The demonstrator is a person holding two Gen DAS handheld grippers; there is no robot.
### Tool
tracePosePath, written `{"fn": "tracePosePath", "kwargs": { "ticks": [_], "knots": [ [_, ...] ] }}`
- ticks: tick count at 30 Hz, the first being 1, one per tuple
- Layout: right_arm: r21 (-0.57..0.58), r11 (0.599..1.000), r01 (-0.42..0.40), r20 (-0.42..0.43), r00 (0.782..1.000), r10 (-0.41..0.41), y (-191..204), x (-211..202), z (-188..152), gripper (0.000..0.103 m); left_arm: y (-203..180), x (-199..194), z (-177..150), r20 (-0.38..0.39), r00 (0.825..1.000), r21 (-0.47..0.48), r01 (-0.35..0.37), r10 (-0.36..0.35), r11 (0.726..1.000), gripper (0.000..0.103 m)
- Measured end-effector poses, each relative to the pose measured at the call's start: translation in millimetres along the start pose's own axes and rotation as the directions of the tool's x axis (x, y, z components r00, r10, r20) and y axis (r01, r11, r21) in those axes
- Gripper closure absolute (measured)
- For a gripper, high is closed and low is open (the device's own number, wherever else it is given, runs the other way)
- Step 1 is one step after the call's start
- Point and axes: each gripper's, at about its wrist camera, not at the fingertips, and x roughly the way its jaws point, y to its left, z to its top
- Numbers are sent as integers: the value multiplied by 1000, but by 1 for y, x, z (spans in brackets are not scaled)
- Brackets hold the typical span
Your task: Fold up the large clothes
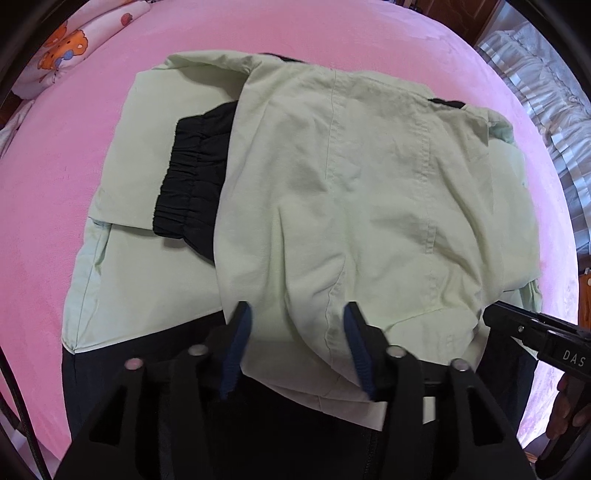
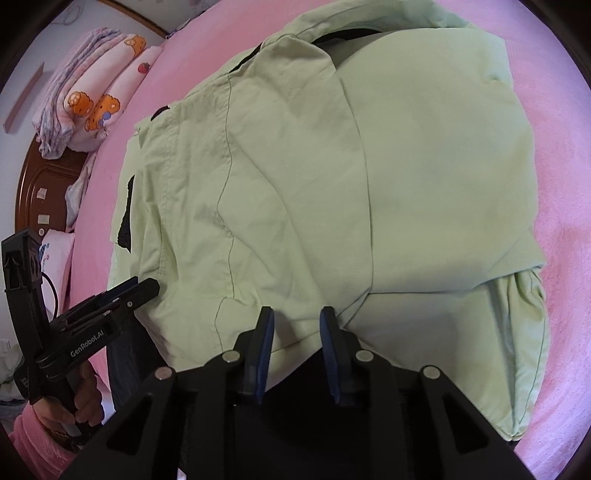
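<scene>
The left gripper [image 1: 297, 314] is standing open, the jacket's [image 1: 351, 184] fold lying between its jaws. The right gripper [image 2: 297, 319] is also gaping, the jacket's edge between its jaws.

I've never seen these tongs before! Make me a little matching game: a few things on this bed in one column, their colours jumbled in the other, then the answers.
Things:
1. jacket
2. bed sheet
3. cuff
4. pads inside the left tongs

Colours:
A. pink
B. blue
C. pale green
D. black

Pairs: 1-C, 2-A, 3-D, 4-B
</scene>
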Motion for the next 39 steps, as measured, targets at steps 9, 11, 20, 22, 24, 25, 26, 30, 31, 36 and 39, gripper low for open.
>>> {"fn": "tracePosePath", "kwargs": {
  "ticks": [9, 11, 20, 22, 24, 25, 26, 30, 31, 36, 39],
  "knots": [
    [25, 1000, 8, 155, 988, -12, 13, -36, -21, 38, 1, -57, -20, 98, 995, 11, 28, -29, 1000, 21],
    [32, 999, 3, 198, 980, -10, 20, -51, -28, 32, 5, -76, -30, 127, 991, 26, 27, -30, 999, 21],
    [72, 996, 45, 342, 937, -67, 62, -114, -91, 30, 50, -166, -90, 194, 980, 30, 44, -49, 999, 21],
    [93, 994, 54, 367, 927, -84, 70, -127, -112, 30, 60, -184, -107, 211, 977, 41, 33, -41, 999, 21],
    [104, 991, 81, 391, 913, -115, 80, -139, -132, 30, 72, -201, -123, 222, 974, 48, 26, -36, 998, 21],
    [107, 989, 101, 404, 904, -136, 84, -146, -143, 30, 79, -210, -132, 226, 974, 49, 20, -31, 999, 21],
    [111, 987, 119, 416, 896, -154, 88, -152, -153, 30, 86, -218, -140, 229, 973, 51, 14, -25, 999, 21],
    [164, 979, 117, 447, 876, -180, 93, -173, -191, 30, 110, -237, -165, 225, 974, 43, 1, -11, 999, 21],
    [181, 977, 113, 449, 874, -184, 92, -178, -199, 30, 116, -240, -171, 220, 976, 34, -3, -5, 999, 21],
    [242, 954, 176, 440, 856, -270, 80, -191, -239, 30, 144, -232, -192, 182, 983, -32, -24, 29, 999, 21],
    [275, 940, 202, 410, 860, -305, 62, -191, -256, 30, 157, -220, -202, 152, 987, -73, -49, 59, 996, 21]
  ]
}}
